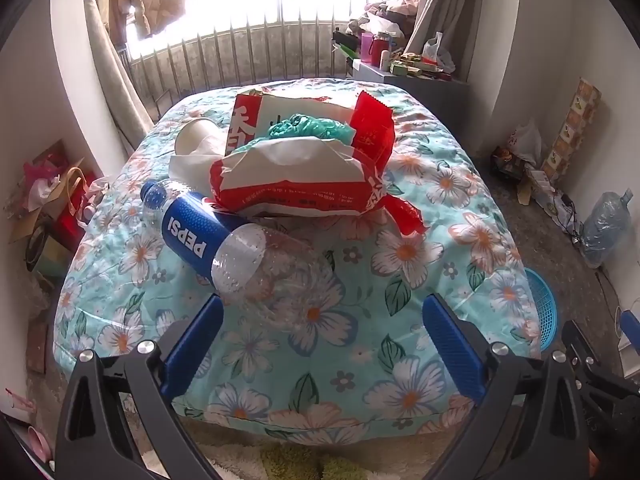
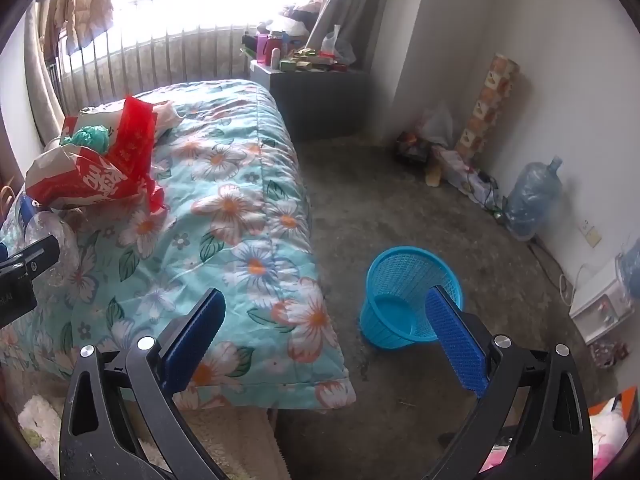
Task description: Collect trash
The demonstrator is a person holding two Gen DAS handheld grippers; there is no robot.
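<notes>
On the floral quilt (image 1: pixel 432 216) lies an empty Pepsi bottle (image 1: pixel 208 240) with a blue label, its clear base toward me. Behind it sits a red and white tissue pack (image 1: pixel 296 184), with a red and white bag (image 1: pixel 276 120) holding crumpled green plastic (image 1: pixel 308 126), and a white paper cup (image 1: pixel 194 136) at the left. My left gripper (image 1: pixel 320 312) hangs open just short of the bottle's base, nothing between its fingers. My right gripper (image 2: pixel 324 304) is open over the quilt's (image 2: pixel 240 208) edge; a blue mesh bin (image 2: pixel 408 296) stands on the floor behind its right finger.
A dark cabinet (image 2: pixel 320 100) crowded with bottles and boxes stands by the railed window. A large water jug (image 2: pixel 532 200), a patterned roll (image 2: pixel 492 104) and clutter line the right wall. Bags and boxes (image 1: pixel 52 216) pile up left of the bed. Bare grey floor surrounds the bin.
</notes>
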